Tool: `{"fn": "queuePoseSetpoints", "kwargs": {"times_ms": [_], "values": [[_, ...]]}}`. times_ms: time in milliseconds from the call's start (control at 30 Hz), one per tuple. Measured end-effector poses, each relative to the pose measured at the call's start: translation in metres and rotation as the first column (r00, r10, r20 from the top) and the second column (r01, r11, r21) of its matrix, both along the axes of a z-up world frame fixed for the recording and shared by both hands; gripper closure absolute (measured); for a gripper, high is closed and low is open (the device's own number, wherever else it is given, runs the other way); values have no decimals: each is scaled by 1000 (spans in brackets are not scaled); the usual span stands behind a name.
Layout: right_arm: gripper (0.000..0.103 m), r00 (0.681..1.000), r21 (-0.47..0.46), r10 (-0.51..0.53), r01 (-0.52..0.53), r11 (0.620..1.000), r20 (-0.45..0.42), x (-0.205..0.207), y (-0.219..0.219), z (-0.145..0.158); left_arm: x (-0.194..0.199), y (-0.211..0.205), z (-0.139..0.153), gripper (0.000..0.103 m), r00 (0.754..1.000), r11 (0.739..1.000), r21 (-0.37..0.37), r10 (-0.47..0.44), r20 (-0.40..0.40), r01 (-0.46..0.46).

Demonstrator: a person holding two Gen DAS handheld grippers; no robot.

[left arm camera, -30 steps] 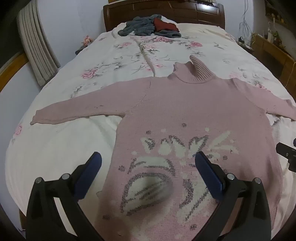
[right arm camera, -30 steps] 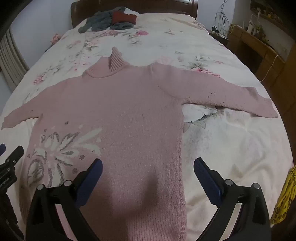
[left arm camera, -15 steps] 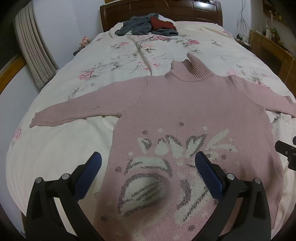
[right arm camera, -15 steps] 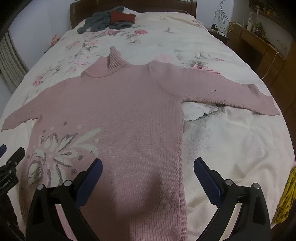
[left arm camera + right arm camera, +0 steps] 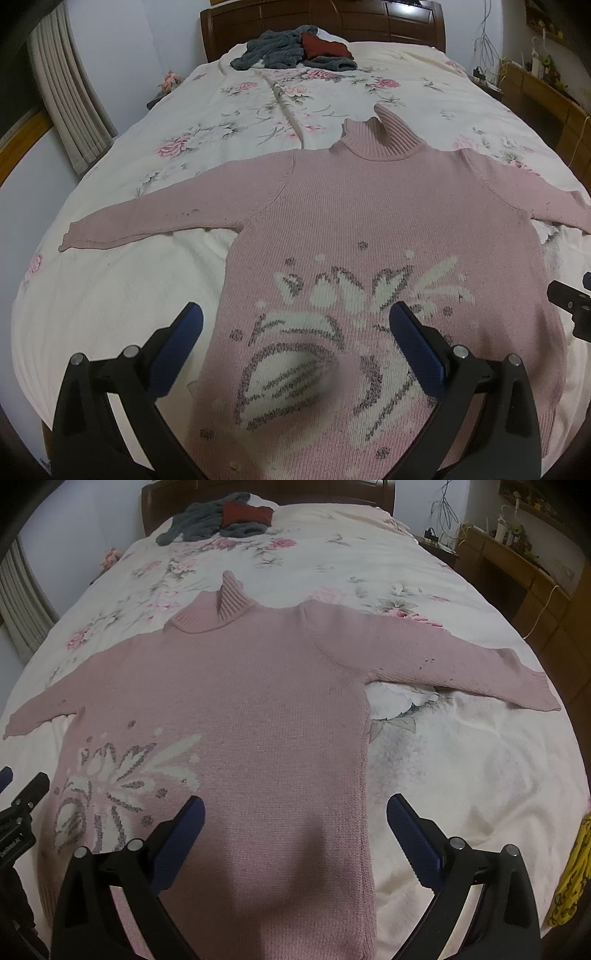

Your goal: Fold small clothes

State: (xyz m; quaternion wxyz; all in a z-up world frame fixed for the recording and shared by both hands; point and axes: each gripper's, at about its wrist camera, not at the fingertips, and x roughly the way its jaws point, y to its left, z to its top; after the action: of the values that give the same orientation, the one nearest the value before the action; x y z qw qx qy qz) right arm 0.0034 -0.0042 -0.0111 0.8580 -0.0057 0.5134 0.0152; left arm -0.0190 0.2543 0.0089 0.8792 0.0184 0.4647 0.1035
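- One pink turtleneck sweater (image 5: pixel 369 221) lies flat and face up on the bed (image 5: pixel 110 295), filling the centre of both views; its ribbed collar (image 5: pixel 376 140) points toward the top of the frame.
- It has two sleeves, both spread outward: in the left wrist view one sleeve (image 5: pixel 166 221) reaches to the left edge of the bed, and in the right wrist view the other sleeve (image 5: pixel 461 668) stretches to the right of the frame.
- One white and grey flower pattern (image 5: pixel 332 339) covers the lower part of the sweater, at lower centre in the left wrist view and lower left in the right wrist view.
- Left gripper (image 5: pixel 295 325): two blue-padded fingers spread wide with nothing between them, above the sweater's lower part; one finger is over the bare sheet, the other over the pattern.
- Right gripper (image 5: pixel 295 812): two fingers likewise wide apart and empty, one over the plain pink knit, the other over the sheet just beside the sweater's side seam.
- One pile of clothes at the top of the frame by the wooden headboard (image 5: pixel 332 18): grey garments (image 5: pixel 280 51) with one dark red piece (image 5: pixel 325 46) on them, well apart from the sweater.
- One yellow patterned cloth (image 5: pixel 570 871) shows at the lower right edge of the right wrist view.
- One pleated curtain (image 5: pixel 70 103) hangs at upper left in the left wrist view.
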Motion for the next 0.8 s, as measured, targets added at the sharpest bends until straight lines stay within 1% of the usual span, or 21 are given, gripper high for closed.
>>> {"fn": "queuePoseSetpoints", "kwargs": {"times_ms": [800], "values": [[4,1000,2,10,-10,1000,-10,1,4,-5,-3,5,0,3,1000,1000,7,8,1,-8]]}}
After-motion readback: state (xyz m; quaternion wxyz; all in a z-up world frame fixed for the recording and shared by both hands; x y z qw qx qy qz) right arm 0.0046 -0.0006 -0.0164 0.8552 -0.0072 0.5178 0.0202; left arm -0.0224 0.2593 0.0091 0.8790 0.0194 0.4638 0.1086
